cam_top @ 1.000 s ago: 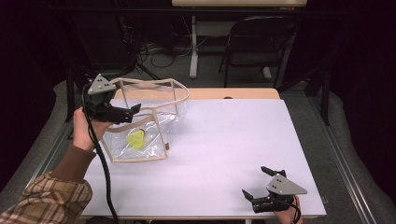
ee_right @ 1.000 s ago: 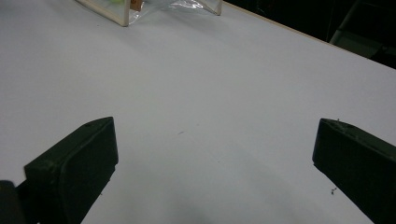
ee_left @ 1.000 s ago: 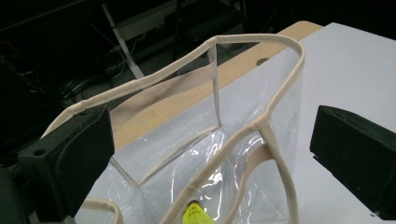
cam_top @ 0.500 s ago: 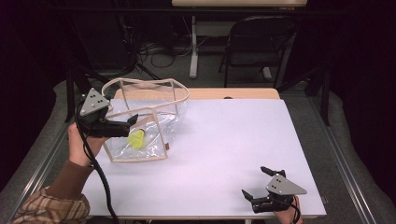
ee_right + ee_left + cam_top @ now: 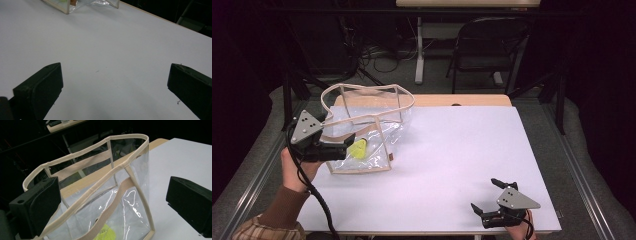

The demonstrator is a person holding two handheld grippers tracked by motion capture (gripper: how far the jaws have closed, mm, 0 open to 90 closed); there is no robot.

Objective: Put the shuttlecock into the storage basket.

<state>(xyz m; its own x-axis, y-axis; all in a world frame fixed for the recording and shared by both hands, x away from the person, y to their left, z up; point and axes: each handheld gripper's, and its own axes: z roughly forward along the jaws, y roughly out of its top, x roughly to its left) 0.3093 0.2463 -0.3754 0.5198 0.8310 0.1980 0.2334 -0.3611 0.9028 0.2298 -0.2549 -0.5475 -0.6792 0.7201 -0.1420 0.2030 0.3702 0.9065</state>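
Before the hand-held gripper (image 5: 112, 202), clear bag (image 5: 130, 195)

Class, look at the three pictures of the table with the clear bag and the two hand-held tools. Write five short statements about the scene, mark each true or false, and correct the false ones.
1. The clear plastic bag with beige trim stands at the table's left side. True.
2. A yellow object lies inside the bag. True.
3. The right tool is clamped on the bag. False: it sits open above the bare white tabletop, far from the bag.
4. The left tool is shut. False: the left gripper view shows its jaws wide apart at the bag.
5. The bag is lying flat and folded. False: it stands with its mouth open.
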